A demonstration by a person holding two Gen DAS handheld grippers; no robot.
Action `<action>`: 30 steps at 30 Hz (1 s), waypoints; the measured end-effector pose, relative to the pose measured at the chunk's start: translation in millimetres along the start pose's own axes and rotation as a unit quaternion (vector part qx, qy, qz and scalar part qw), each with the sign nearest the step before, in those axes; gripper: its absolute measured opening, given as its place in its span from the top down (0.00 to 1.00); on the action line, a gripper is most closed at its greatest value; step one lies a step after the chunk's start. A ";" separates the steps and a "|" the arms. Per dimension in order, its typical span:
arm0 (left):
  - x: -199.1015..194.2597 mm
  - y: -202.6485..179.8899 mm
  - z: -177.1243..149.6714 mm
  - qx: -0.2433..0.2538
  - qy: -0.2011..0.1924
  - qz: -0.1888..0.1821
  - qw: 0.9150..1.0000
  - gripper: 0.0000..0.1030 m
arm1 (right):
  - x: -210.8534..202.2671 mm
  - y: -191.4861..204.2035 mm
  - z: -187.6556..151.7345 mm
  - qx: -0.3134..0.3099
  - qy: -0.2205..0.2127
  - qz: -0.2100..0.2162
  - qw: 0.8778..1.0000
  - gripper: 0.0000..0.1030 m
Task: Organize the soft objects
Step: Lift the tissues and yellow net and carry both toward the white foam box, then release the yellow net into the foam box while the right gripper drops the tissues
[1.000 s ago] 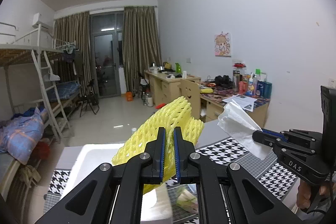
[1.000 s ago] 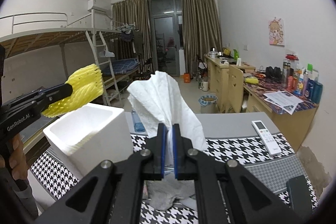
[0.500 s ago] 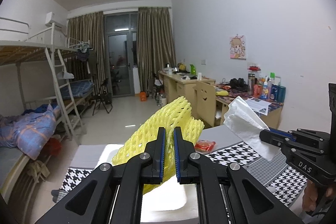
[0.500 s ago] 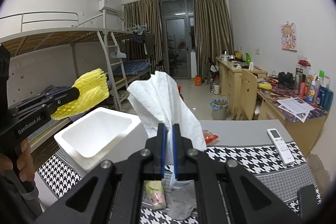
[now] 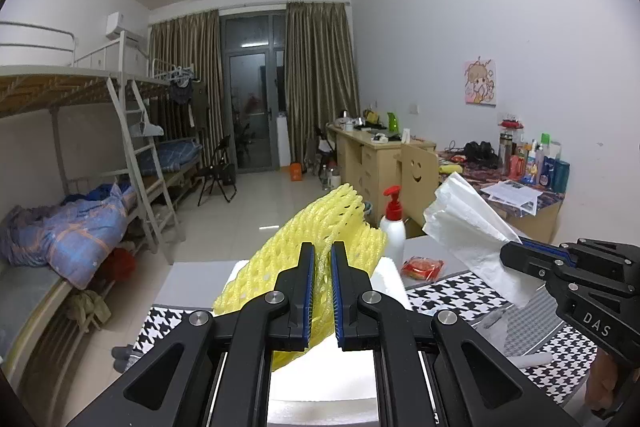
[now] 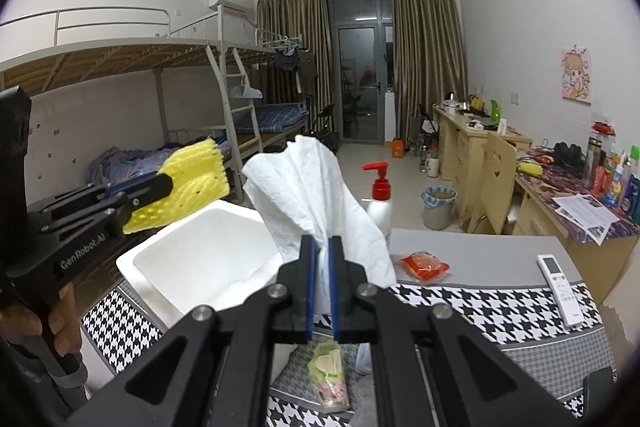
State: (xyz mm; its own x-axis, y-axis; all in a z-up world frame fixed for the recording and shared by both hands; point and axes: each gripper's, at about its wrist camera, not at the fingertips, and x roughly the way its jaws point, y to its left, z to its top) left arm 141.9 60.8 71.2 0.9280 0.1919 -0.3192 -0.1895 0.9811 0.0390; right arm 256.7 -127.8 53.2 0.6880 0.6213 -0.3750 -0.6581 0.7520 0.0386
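Room: dorm, bunk bed (image 6: 168,75), curtains (image 5: 316,83).
Tabletop (image 6: 472,247): houndstooth cloth (image 6: 480,311), foam box (image 6: 208,263).
Left tool (image 5: 320,269): clamping yellow net (image 5: 320,223).
Right tool (image 6: 321,263): pinching tissue (image 6: 308,187).

Two black two-finger grippers show: the left gripper (image 5: 320,291) and the right gripper (image 6: 320,291). There is one yellow foam fruit net (image 5: 320,227), one crumpled white tissue (image 6: 312,187), one white foam box (image 6: 208,259), one red-capped white pump bottle (image 6: 380,199), one red snack packet (image 6: 424,263) and one white remote control (image 6: 560,287).
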 end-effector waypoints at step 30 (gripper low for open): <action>-14.7 41.5 -7.0 -0.041 -0.026 0.069 0.996 0.01 | 18.8 39.4 18.9 -0.031 0.001 0.031 0.999 0.91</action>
State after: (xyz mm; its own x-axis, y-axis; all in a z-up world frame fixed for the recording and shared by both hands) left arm 118.2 98.6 70.9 0.9060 0.3284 -0.2672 -0.3406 0.9402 0.0004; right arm 249.5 -82.3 65.1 0.6452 0.6651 -0.3760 -0.7168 0.6973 0.0034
